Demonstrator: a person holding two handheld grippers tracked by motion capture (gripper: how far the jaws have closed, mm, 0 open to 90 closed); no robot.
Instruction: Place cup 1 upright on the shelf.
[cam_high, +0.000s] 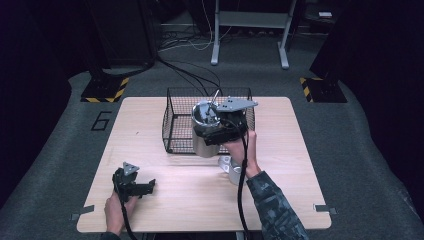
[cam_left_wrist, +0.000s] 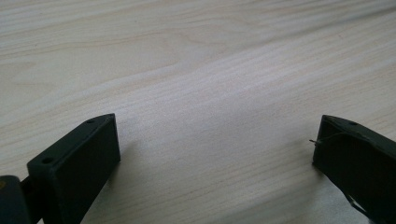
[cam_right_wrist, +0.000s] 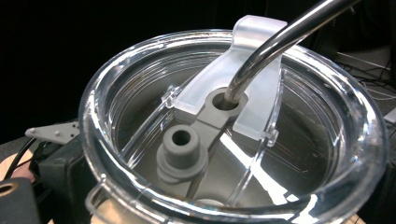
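From the high view, the right gripper (cam_high: 220, 131) is up off the bench (cam_high: 280, 150), holding a metal cup (cam_high: 205, 134) with a clear lid just in front of a black wire basket (cam_high: 175, 122). The cup hangs at the basket's near edge, its top about level with the rim; whether it touches the wire I cannot tell. The right hand (cam_high: 245, 150) grips from the near side. A second, paler object (cam_high: 230, 167) sits on the bench just below that hand — too hidden to name. The left gripper (cam_high: 134, 186) lies low on the bench near the front left corner, well apart from the cup.

The left gripper view shows its two black fingers (cam_left_wrist: 74, 163) spread wide over bare wood, with nothing between them.

In the right gripper view, the clear lid (cam_right_wrist: 116, 84) is close under the camera, with a bent metal straw (cam_right_wrist: 275, 42) passing through a grey seal in its middle. The fingers themselves are hidden behind the lid, so I judge they are clamped on the cup's wall from the way it is carried.

The cup looks stiff and fairly weighty for its size, with a smooth steel wall that may slip — a firm hold around the body, below the lid, seems safest. The lid is plastic and may pop off, and the straw is loose, so neither is a good place to grab.
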